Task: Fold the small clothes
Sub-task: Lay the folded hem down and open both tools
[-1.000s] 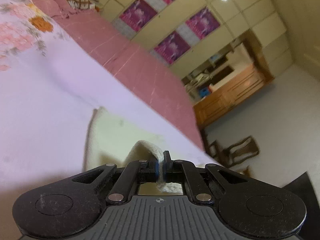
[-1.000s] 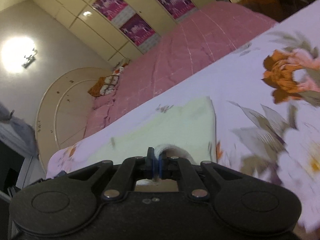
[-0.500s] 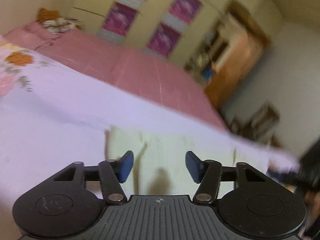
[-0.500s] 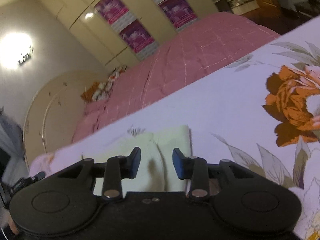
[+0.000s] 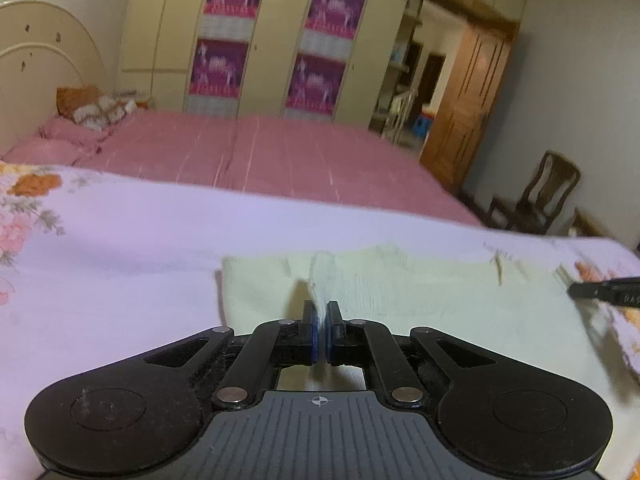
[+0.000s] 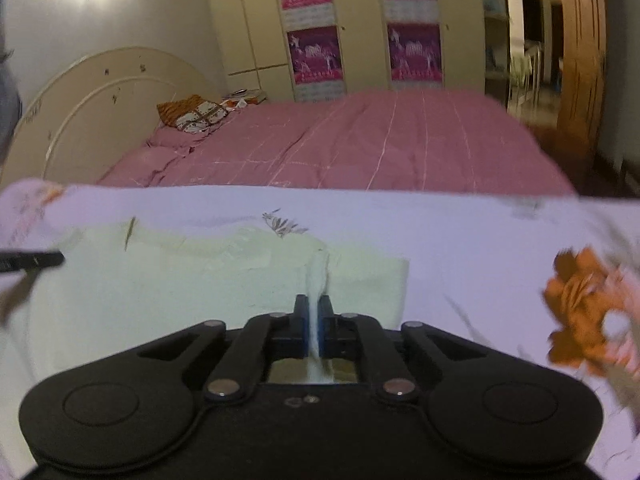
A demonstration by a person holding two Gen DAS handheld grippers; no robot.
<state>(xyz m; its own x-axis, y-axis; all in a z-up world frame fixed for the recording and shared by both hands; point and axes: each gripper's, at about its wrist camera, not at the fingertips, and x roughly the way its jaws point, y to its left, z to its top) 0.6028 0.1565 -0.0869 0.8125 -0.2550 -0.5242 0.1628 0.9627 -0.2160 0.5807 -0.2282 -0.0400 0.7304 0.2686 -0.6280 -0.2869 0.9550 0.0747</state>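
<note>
A pale yellow-green small garment (image 5: 400, 296) lies flat on the lilac flowered sheet (image 5: 120, 240). My left gripper (image 5: 321, 316) is shut on a pinched ridge of the garment near its left end. In the right wrist view the same garment (image 6: 160, 288) spreads to the left, and my right gripper (image 6: 314, 312) is shut on a raised fold of it near its right edge. The tip of the right gripper shows at the right edge of the left wrist view (image 5: 604, 292), and the left gripper's tip at the left edge of the right wrist view (image 6: 32, 260).
A pink quilted bed (image 5: 260, 156) lies behind the flowered sheet, with cushions (image 5: 92, 110) by a cream headboard (image 6: 92, 100). Cream wardrobes with purple panels (image 5: 276, 40) line the back wall. A wooden chair (image 5: 548, 196) and wooden door (image 5: 472, 108) stand at the right.
Both grippers let go of the garment half a second ago and opened. Both have now shut again on new pinches of the cloth, at its left and right ends.
</note>
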